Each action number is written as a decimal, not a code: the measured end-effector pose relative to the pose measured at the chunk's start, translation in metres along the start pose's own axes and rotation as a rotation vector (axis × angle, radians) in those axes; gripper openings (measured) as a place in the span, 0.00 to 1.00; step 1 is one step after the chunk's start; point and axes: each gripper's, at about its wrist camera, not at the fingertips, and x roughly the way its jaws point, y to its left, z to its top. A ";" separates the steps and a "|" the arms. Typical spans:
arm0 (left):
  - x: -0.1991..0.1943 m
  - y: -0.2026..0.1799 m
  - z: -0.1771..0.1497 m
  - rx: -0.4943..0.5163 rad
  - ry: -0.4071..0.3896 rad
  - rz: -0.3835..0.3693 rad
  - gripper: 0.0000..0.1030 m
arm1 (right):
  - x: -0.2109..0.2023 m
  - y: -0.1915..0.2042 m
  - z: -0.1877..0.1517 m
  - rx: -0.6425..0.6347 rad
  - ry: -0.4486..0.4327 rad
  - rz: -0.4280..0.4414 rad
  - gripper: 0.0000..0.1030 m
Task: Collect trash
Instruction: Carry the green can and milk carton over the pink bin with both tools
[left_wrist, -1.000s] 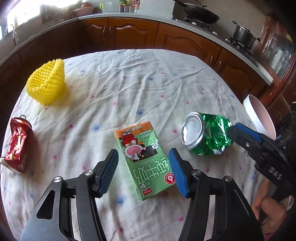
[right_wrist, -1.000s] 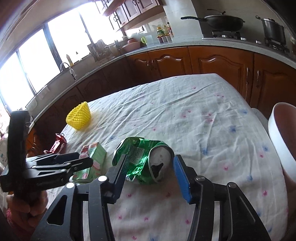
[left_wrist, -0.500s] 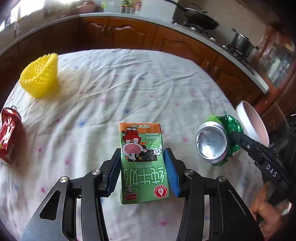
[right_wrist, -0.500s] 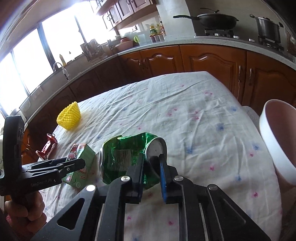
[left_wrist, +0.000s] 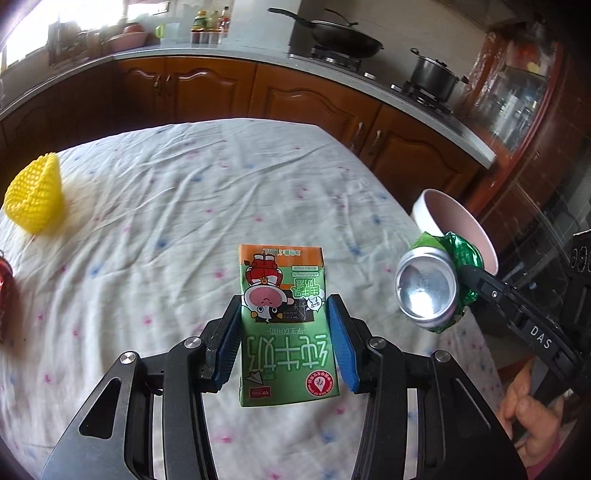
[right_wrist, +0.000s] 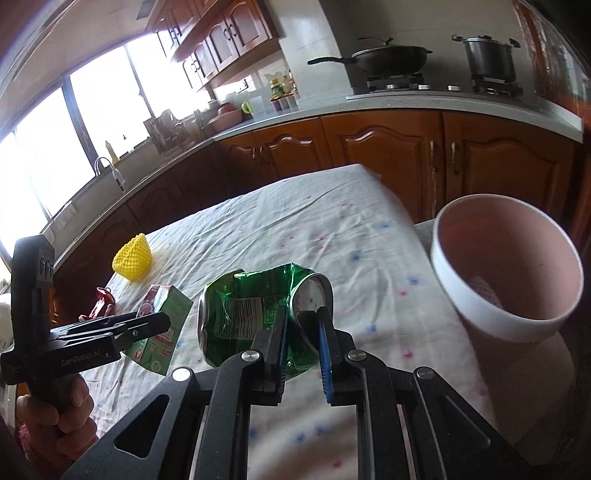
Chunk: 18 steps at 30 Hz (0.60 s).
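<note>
My left gripper (left_wrist: 283, 334) is shut on a green milk carton (left_wrist: 284, 325) and holds it above the white tablecloth (left_wrist: 177, 206). My right gripper (right_wrist: 301, 339) is shut on the rim of a crushed green can (right_wrist: 251, 314), lifted off the table; the can also shows in the left wrist view (left_wrist: 432, 284). A pink bin (right_wrist: 506, 266) stands open just right of the can, beyond the table's right edge. A yellow foam net (left_wrist: 35, 199) and a crushed red can (right_wrist: 101, 301) lie at the table's left side.
Wooden cabinets and a counter with a wok (right_wrist: 384, 59) and pot (right_wrist: 487, 55) run behind the table. The left gripper and carton (right_wrist: 159, 325) hang left of the green can in the right wrist view.
Both grippers closed, the left on the carton and the right on the green can, and both lifted them off the table. The can has moved toward the pink bin.
</note>
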 end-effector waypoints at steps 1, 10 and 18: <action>0.001 -0.003 0.000 0.004 0.002 -0.005 0.43 | -0.003 -0.003 0.000 0.005 -0.005 -0.006 0.14; 0.008 -0.041 0.008 0.059 0.010 -0.044 0.42 | -0.028 -0.035 0.001 0.055 -0.041 -0.041 0.14; 0.014 -0.071 0.017 0.105 0.011 -0.074 0.42 | -0.044 -0.058 0.004 0.091 -0.072 -0.064 0.14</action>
